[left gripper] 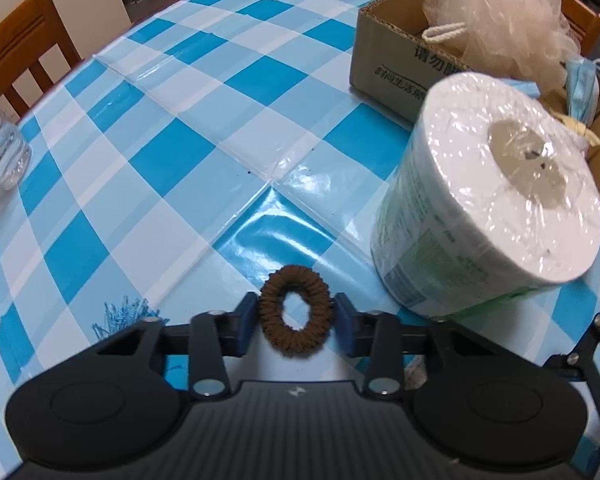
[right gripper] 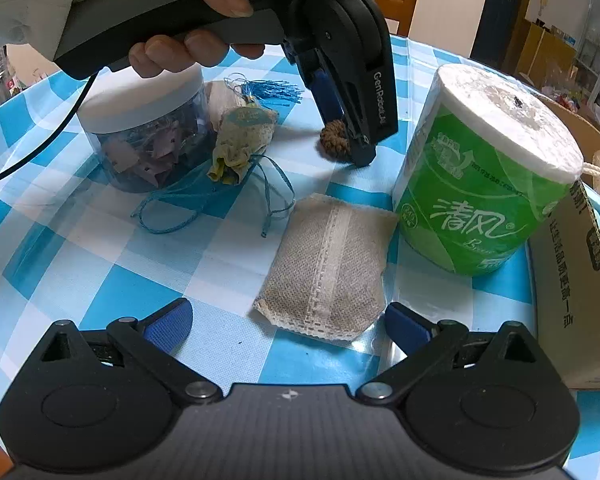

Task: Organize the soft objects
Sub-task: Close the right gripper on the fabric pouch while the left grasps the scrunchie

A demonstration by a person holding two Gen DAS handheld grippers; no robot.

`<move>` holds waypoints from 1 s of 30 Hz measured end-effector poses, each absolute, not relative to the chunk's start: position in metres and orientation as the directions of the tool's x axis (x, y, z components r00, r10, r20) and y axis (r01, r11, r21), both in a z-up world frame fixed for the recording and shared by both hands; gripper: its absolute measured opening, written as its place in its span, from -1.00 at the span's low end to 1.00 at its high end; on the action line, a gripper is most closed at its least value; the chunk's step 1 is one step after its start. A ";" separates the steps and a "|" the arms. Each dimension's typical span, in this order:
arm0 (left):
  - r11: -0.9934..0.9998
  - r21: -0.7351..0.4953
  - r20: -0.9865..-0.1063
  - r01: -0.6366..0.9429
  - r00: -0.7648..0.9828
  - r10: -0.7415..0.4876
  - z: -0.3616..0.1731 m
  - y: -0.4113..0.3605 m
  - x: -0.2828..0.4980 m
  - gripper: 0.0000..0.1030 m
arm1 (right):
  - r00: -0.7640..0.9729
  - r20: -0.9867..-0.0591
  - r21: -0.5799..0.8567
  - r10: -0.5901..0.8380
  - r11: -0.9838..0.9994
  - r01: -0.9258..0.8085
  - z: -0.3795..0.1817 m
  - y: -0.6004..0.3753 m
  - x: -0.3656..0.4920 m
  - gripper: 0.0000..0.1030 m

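Brown hair tie (left gripper: 296, 317), blue-checked tablecloth (left gripper: 204, 128)

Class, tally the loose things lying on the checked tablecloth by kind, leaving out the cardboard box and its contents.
Hair ties: 1, brown hair tie
Paper rolls: 1, wrapped roll
Sachets: 2, lace sachet, tasselled sachet
Jars: 1, lidded jar
Bottles: 1, clear bottle
Total: 6

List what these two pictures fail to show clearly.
- Cardboard box, left wrist view: its inside is hidden by the mesh sponge and the paper roll.
- Hair tie, right wrist view: mostly covered by the left gripper.
- Jar, right wrist view: contents blurred behind the plastic wall.
- Bottle, left wrist view: cut off by the left edge.
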State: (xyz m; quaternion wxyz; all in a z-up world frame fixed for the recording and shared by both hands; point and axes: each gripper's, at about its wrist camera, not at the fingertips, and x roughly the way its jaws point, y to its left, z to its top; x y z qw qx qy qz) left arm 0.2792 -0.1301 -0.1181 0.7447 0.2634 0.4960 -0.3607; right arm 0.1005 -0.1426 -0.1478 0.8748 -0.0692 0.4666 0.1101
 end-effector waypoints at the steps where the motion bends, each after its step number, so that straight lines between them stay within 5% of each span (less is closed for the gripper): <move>1: 0.604 0.030 -0.929 0.796 0.246 -0.278 -0.118 -0.130 0.279 -0.28 | 0.540 -0.832 -0.018 0.128 0.967 -0.256 -0.148 -0.143 0.101 1.00; 13: 0.616 0.036 -0.926 0.787 0.258 -0.275 -0.117 -0.129 0.278 -0.28 | 0.575 -0.810 -0.029 0.113 0.973 -0.231 -0.145 -0.144 0.127 0.94; 19: 0.618 0.037 -0.926 0.785 0.259 -0.274 -0.117 -0.129 0.279 -0.30 | 0.584 -0.806 -0.020 0.100 0.981 -0.195 -0.143 -0.148 0.131 0.58; 24: 0.623 0.032 -0.926 0.782 0.257 -0.275 -0.115 -0.127 0.278 -0.36 | 0.584 -0.807 -0.025 0.091 0.982 -0.187 -0.138 -0.152 0.128 0.06; 30: 0.623 0.034 -0.922 0.782 0.265 -0.282 -0.107 -0.122 0.275 -0.38 | 0.572 -0.814 -0.012 0.103 0.981 -0.193 -0.131 -0.155 0.122 -0.11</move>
